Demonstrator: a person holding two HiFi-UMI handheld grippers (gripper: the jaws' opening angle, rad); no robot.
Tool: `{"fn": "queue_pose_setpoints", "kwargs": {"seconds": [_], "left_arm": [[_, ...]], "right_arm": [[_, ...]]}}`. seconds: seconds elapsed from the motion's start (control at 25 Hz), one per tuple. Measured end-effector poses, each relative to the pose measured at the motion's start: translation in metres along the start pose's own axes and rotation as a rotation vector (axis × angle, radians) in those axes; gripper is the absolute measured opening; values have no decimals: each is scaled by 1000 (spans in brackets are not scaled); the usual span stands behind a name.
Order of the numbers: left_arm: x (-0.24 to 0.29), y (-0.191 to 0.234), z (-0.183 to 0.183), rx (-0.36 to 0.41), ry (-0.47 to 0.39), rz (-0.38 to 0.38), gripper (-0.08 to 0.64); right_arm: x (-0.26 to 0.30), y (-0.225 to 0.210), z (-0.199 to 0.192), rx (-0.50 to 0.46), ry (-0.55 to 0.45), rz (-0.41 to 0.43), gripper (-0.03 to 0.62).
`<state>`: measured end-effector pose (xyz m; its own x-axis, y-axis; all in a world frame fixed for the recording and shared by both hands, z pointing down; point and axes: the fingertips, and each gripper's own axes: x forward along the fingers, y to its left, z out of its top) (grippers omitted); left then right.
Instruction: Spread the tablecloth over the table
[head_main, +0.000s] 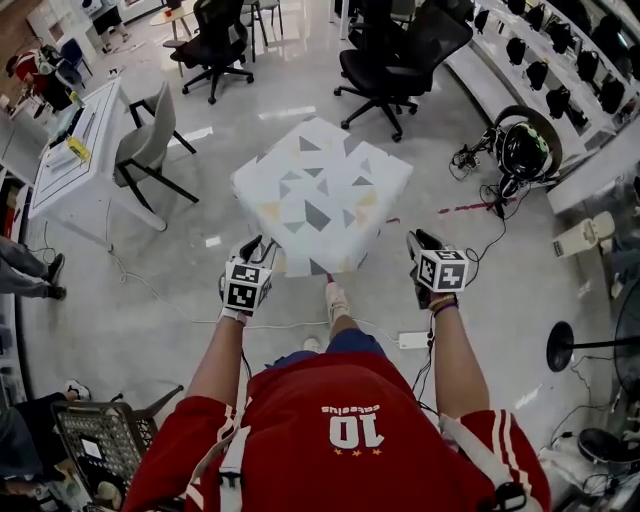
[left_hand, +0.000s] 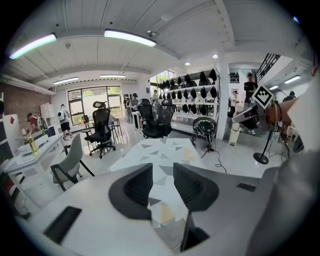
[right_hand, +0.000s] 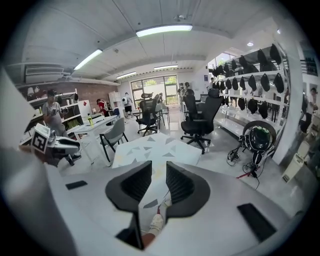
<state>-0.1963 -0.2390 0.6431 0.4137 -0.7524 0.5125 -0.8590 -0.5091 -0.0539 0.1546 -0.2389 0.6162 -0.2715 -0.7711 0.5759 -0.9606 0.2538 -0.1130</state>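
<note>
- Head view: white tablecloth with grey and yellow triangles (head_main: 320, 195) lies draped over a small square table and hides the top; near edge hangs toward the person. Left gripper (head_main: 250, 255) is at the near-left corner, right gripper (head_main: 425, 250) just off the near-right corner. Can't tell from here whether either touches the fabric.
- Left gripper view: left gripper (left_hand: 162, 187) jaws spread wide, pinching nothing; the cloth (left_hand: 165, 150) shows through the gap, beyond and below the pads.
- Right gripper view: right gripper (right_hand: 152, 185) jaws parted, empty; through the gap, the cloth (right_hand: 150, 147) and the person's pale shoe (right_hand: 156, 220) on the glossy floor.
- Handling, as judged: thin, light, limp fabric, likely to slide on the tabletop. Best taken at the near corners or hem, both sides together, and tugged gently so it doesn't skew.
</note>
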Motion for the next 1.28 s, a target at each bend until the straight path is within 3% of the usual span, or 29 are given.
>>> {"fn": "queue_pose_setpoints", "kwargs": {"seconds": [0.36,0.52,0.68,1.04,1.28], "left_arm": [[-45,18,84,-69,-224,42,133],[-69,21,128,-69,-339,62,132],[-88,16,165,-80,-412,81,132],[-114,-20,229,-44,-483,96,126],[-127,-39,254,-72,-496,116,118]], "right_arm": [[-30,9,33,-9,-74,7,95],[-41,15,67,54,-154,52,94],[-60,22,103,56,-240,108,95],[-111,27,154,-22,-371,158,95],[-133,37,174,-88,-441,175,95]]}}
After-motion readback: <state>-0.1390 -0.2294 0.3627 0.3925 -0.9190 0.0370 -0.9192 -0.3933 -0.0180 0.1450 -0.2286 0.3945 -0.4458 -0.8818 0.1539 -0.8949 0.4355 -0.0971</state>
